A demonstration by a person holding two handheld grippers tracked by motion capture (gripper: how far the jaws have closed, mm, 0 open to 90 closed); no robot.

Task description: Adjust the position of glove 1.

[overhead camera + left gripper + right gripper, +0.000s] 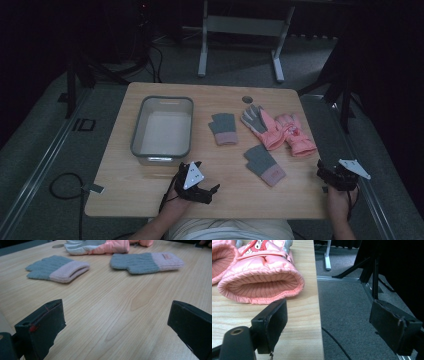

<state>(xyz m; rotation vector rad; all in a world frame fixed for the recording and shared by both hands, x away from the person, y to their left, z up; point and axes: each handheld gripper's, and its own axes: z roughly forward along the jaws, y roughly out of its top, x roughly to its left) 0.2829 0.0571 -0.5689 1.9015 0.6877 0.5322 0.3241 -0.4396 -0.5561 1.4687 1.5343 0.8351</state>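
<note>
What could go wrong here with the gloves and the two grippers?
The right gripper, open, straddles the table edge; a pull could drag the pink padded glove onto the floor. The left gripper, also open, might pinch only a fold of the nearer knit glove and drop it.

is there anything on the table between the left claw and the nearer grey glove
Nothing visible. The left claw is open over bare wood, and the table runs clear up to the nearer grey glove. The other grey glove lies off to the side.
</note>
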